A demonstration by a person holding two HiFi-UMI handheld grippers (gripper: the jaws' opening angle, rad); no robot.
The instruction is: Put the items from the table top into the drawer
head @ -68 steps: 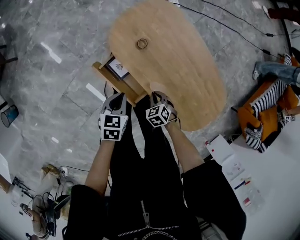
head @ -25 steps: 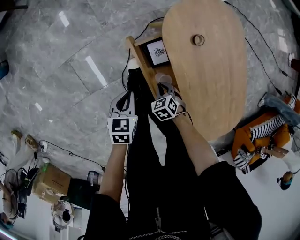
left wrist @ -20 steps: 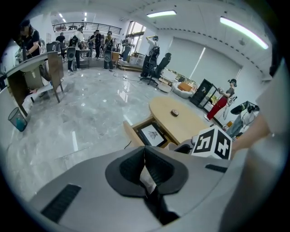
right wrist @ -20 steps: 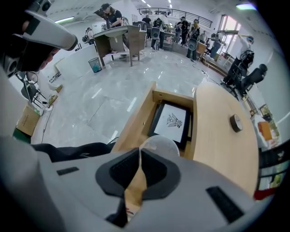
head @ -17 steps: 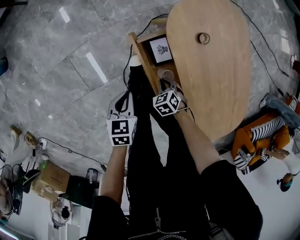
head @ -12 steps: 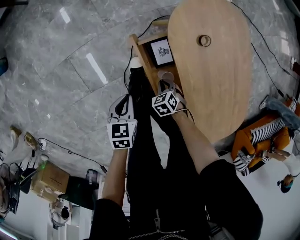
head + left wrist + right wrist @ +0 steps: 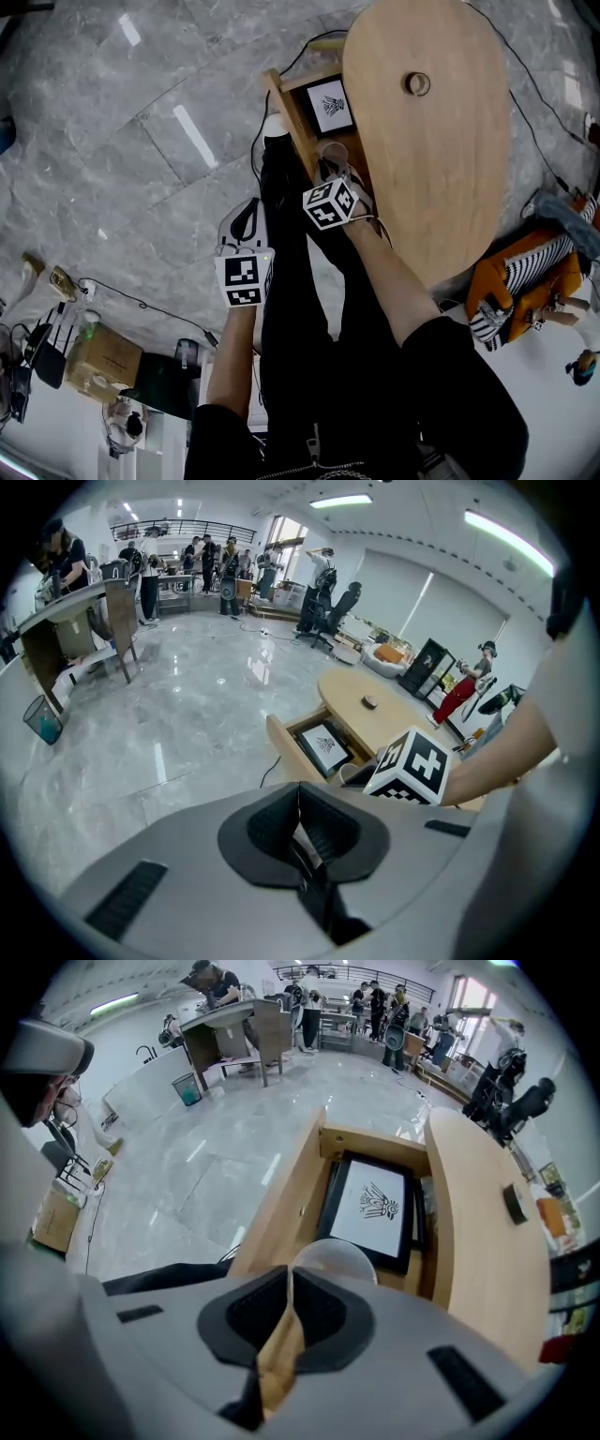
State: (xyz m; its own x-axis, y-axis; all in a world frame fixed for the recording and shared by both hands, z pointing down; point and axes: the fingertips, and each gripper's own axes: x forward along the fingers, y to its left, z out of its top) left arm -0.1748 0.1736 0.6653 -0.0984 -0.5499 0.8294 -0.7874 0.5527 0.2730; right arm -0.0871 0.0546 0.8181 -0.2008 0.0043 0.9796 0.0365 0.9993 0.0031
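The cup [image 7: 333, 1258] is clear and round-mouthed. It hangs at the near end of the open drawer [image 7: 281, 1199], inside its wooden walls, and the right tool [image 7: 286, 1283] holds it. That tool's jaws are drawn nearly together and pinch the near side of the cup's rim. From the head view the cup [image 7: 333, 150] shows just beyond the right tool [image 7: 335, 173], which points steeply down. Whether the cup's base touches the drawer floor cannot be told.

Just past the cup, filling the rest of the drawer [image 7: 291, 112], lies a dark-framed picture [image 7: 373, 1206] with a black drawing on white — flat, face up, and close to the cup without clearly touching it. In the head view the picture [image 7: 328, 105] sits toward the drawer's far end.

The drawer stands pulled out from the long edge of the wooden counter [image 7: 431, 187]. On the counter [image 7: 478, 1251], well apart from the drawer and toward the far end, lies a small ring [image 7: 417, 83].

The left tool [image 7: 302, 832] has its jaws pressed together with nothing between them. It hangs over the grey floor [image 7: 141, 141], off the counter's edge — the left tool [image 7: 246, 220] is beside the person's dark trouser leg and clear of the drawer.
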